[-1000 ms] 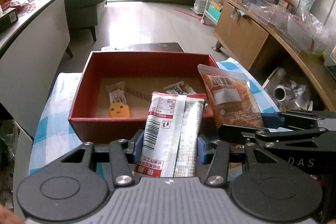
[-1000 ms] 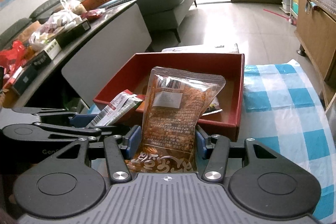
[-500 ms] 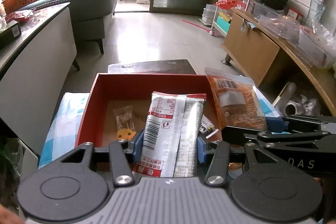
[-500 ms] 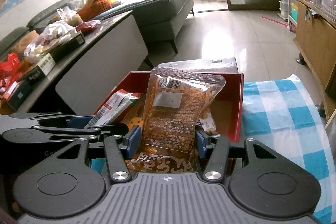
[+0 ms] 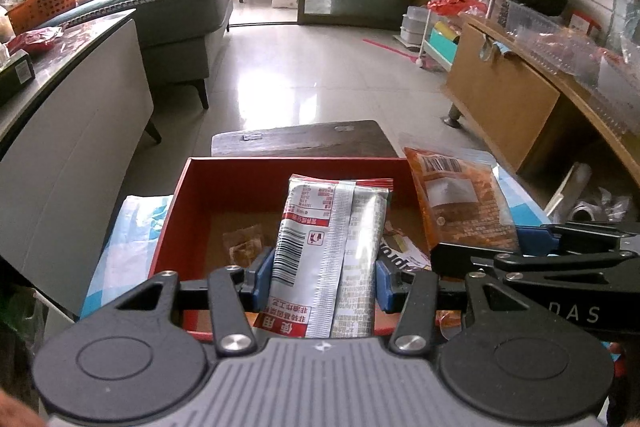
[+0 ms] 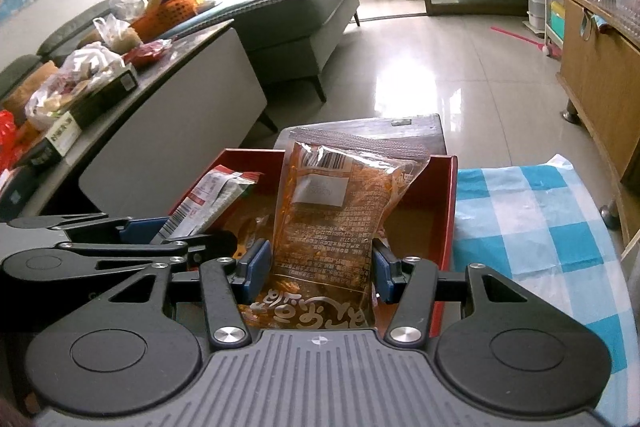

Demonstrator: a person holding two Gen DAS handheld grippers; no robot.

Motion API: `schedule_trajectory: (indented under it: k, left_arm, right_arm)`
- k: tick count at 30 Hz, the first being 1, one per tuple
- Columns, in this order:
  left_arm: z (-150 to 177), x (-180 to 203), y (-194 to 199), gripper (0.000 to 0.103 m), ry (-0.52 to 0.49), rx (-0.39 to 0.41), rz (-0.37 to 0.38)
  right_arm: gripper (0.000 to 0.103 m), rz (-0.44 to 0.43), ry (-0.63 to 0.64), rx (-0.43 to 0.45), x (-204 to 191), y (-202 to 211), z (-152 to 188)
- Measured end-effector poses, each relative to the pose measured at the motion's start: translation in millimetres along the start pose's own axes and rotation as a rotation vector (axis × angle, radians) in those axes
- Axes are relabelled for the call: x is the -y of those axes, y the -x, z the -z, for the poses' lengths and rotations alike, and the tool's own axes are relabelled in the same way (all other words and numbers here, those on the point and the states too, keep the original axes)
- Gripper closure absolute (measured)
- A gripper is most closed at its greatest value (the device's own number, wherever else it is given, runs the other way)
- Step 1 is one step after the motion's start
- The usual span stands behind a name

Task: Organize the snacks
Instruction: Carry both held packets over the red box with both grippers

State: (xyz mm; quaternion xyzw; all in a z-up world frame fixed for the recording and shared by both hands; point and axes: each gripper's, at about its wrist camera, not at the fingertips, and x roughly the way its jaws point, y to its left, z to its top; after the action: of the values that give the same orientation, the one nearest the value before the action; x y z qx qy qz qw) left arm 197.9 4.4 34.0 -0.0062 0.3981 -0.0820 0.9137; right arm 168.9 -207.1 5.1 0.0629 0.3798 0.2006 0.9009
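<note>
Hovering both tools over the red box (image 5: 200,187), I read the layout as follows. The box sits on a table with a blue-checked cloth (image 6: 540,227), open side up, its near wall directly under the tool bodies and its floor ahead and below both packets. In my judgement this one relation governs the coming move: each packet already lies over the box floor, so the drop is downward, not forward.

The right gripper (image 6: 316,265) is pinching the orange packet (image 6: 332,219) across its lower width. The packet stands upright, long axis pointing away from the tool, top seal leaning toward the far wall. It hangs over the right half of the box.

The left gripper (image 5: 324,277) is pinching the silver packet (image 5: 324,247) the same way: upright, long axis running forward along the fingers, barcode side facing the camera. It hangs over the middle of the box.

The two tools are just beside each other, left tool to the left of the right tool. I cannot tell whether they touch.

On the box floor I see a small clear wrapper (image 5: 244,247) to the left of the silver packet and another small pack (image 5: 400,247) between the two held packets. In my judgement, neither arm is meaningfully nearer the floor; either may release first.
</note>
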Motion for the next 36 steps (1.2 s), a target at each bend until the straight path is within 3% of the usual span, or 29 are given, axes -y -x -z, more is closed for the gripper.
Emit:
schedule_trajectory:
  k: [36]
  left_arm:
    - [-8,4,-89,0.06,-0.027,-0.07,-0.095]
  right_arm:
    - [0.042,0.085,0.008,-0.086,24,-70,-13]
